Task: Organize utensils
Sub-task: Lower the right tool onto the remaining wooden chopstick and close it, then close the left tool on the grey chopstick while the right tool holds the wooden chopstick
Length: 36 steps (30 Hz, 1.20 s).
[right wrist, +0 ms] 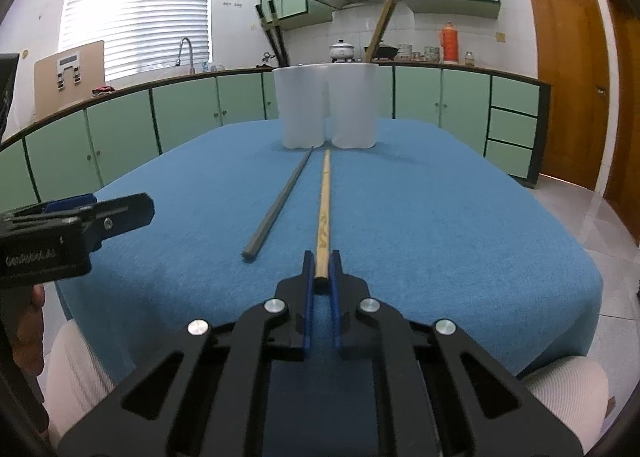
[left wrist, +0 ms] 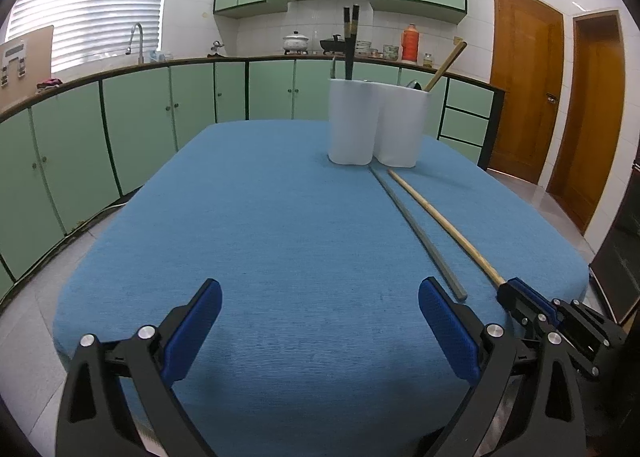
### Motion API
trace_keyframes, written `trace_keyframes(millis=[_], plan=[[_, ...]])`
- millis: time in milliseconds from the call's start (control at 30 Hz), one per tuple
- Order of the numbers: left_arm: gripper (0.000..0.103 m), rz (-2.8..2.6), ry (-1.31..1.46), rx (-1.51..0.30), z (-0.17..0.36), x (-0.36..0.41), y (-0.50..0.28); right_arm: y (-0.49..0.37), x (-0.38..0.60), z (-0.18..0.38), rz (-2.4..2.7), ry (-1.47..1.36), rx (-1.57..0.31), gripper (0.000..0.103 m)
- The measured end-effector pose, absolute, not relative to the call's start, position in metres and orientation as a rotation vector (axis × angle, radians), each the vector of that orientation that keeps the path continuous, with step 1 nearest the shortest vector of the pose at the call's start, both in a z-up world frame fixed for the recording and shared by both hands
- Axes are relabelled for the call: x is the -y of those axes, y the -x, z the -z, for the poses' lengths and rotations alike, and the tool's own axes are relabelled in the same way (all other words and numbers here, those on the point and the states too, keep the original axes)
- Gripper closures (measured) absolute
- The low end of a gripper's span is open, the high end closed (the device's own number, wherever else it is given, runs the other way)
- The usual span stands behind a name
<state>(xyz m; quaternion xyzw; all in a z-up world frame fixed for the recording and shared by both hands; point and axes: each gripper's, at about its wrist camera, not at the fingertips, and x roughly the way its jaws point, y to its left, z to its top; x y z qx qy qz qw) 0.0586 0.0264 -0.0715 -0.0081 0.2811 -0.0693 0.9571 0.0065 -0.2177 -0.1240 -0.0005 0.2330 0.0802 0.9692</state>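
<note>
Right claw (right wrist: 321, 267) closed on near end of wooden chopstick (right wrist: 325, 201), lying along blue-clothed surface (right wrist: 440, 225) toward white holder (right wrist: 326, 105). Left claw (left wrist: 320, 321) spread wide, gripping nothing, low over surface near front edge. Grey chopstick (right wrist: 280, 203) flat just left of wooden one, apart from it, far tip near holder base. Dark chopsticks (left wrist: 350, 41) and wooden utensil (left wrist: 446, 65) standing in holder.

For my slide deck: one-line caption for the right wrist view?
Right tongs shut on a light wooden chopstick lying beside a grey chopstick.
</note>
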Motion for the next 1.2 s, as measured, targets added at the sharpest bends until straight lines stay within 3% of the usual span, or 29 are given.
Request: trace_keyframes(millis=[267, 400, 767, 1067, 1200], plan=[[0.008, 0.194, 0.003, -0.564, 0.072, -0.003, -0.059, 0.000, 0.253, 0.120, -0.095, -0.056, -0.458, 0.097], [0.027, 0.238, -0.016, -0.579, 0.078, 0.018, -0.063, 0.002, 0.264, 0.120, -0.088, -0.068, -0.453, 0.097], [0.046, 0.259, -0.022, -0.609, 0.097, 0.056, -0.075, 0.003, 0.282, 0.120, -0.098, -0.093, -0.451, 0.097], [0.088, 0.234, -0.025, -0.592, 0.101, 0.074, -0.069, 0.005, 0.289, 0.119, -0.108, -0.107, -0.436, 0.097], [0.093, 0.214, -0.034, -0.587, 0.100, 0.077, -0.068, 0.006, 0.293, 0.118, -0.112, -0.113, -0.429, 0.097]])
